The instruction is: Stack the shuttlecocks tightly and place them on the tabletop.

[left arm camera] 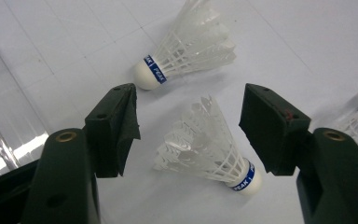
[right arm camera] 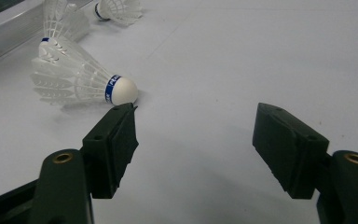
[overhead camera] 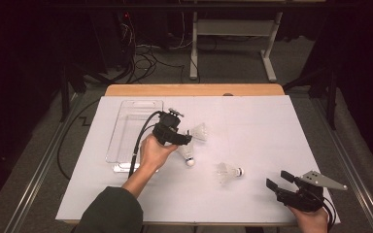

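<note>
1. The left gripper (overhead camera: 183, 140) hangs low over the white table (overhead camera: 252, 121), just to the right of the clear plastic tray (overhead camera: 126, 127). Its jaws stand wide apart with nothing clamped between them.
2. In the left gripper view, a shuttlecock (left arm camera: 209, 148) lies on its side on the table in the gap between the jaws, feathers toward the left jaw and cork toward the right one. Neither jaw touches it. From the high view this seems to be the shuttlecock (overhead camera: 186, 154) just right of the tray's near end, though the gripper hides part of it there.
3. A second shuttlecock (left arm camera: 186, 49) lies beyond the first, farther from the gripper, with its cork pointing toward the tray side. In the high view it sits to the right of the tray's middle (overhead camera: 199, 131).
4. A third shuttlecock (overhead camera: 229, 172) lies well right of the tray, toward the near edge of the table, cork pointing away from the tray.
5. The right gripper (overhead camera: 278, 179) is held far to the right of the tray, near the table's front corner. Its jaws are also spread open and empty, with the third shuttlecock (right arm camera: 81, 77) lying just beyond its left jaw.
</note>
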The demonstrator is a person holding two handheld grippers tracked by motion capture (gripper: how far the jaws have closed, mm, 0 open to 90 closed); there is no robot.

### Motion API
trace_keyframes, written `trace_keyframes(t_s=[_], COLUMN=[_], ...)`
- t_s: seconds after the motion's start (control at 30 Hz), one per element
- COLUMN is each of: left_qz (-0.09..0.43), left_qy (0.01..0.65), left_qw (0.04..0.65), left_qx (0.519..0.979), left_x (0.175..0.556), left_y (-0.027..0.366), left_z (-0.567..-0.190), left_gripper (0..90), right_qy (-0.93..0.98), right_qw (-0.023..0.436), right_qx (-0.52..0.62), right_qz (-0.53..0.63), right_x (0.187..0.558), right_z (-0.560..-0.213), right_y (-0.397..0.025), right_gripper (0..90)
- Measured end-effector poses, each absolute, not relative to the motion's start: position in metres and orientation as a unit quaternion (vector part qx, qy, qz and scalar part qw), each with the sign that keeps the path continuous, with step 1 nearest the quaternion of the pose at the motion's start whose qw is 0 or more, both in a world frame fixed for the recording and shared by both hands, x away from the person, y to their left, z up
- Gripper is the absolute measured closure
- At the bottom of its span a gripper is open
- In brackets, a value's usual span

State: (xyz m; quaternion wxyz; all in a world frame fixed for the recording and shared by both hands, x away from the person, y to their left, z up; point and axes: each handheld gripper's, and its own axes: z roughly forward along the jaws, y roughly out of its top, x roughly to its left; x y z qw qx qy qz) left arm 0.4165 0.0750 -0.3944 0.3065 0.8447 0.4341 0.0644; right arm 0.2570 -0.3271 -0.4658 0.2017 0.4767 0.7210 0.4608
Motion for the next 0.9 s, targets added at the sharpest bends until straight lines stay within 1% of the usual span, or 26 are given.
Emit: trace_keyframes(t_s=[0.9], left_qz=[0.064], left_qy=[0.424], left_qw=[0.307], left_qx=[0.85], left_x=[0.398], left_y=[0.081], left_z=[-0.4], left_gripper=[36.6], right_qy=[0.722], right_qw=[0.203], right_qx=[0.477], right_qz=[0.459], right_x=[0.257], right_z=[-0.466], right_y=[-0.327], right_gripper=[31.0])
